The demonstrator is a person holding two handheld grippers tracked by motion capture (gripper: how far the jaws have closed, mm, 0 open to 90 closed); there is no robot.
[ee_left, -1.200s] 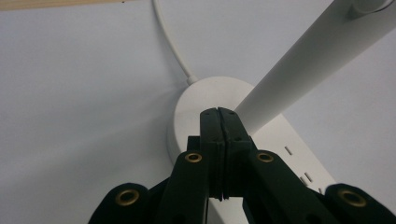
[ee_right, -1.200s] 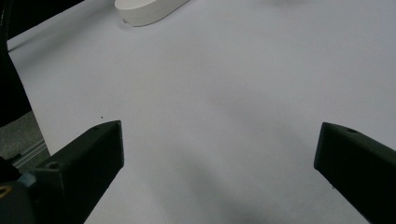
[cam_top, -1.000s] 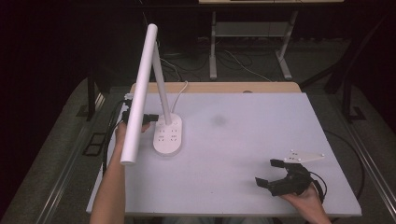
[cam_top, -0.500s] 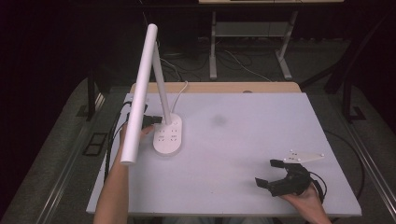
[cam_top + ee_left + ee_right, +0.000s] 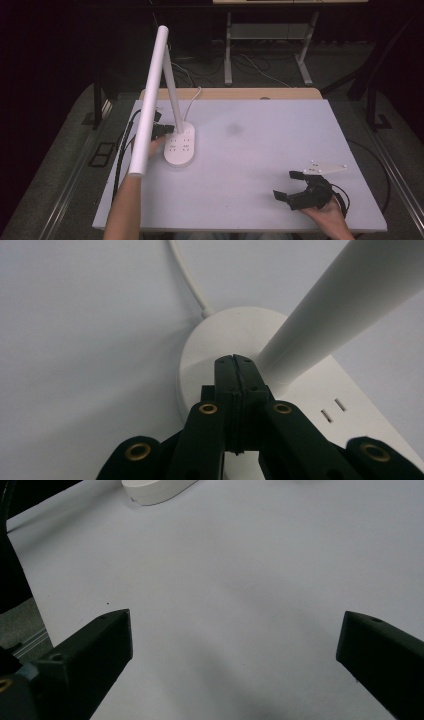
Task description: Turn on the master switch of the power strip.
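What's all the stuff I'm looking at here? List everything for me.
Desk lamp: one, white, table's left half; long tube head on a slanted stem.
Lamp base: one, white oval with socket holes.
Lamp cord: one, white, leaving the base's far end.
Table: one, pale grey top, wooden strip along the far edge.
Left gripper: one, black, jaws shut, tips at the base beside the stem.
Right gripper: one, black, jaws open, near right of table.
Forearms: two, entering from the bottom.

Left tool (image 5: 167, 129) now forward at the lamp base (image 5: 181, 146), jaws pressed together.
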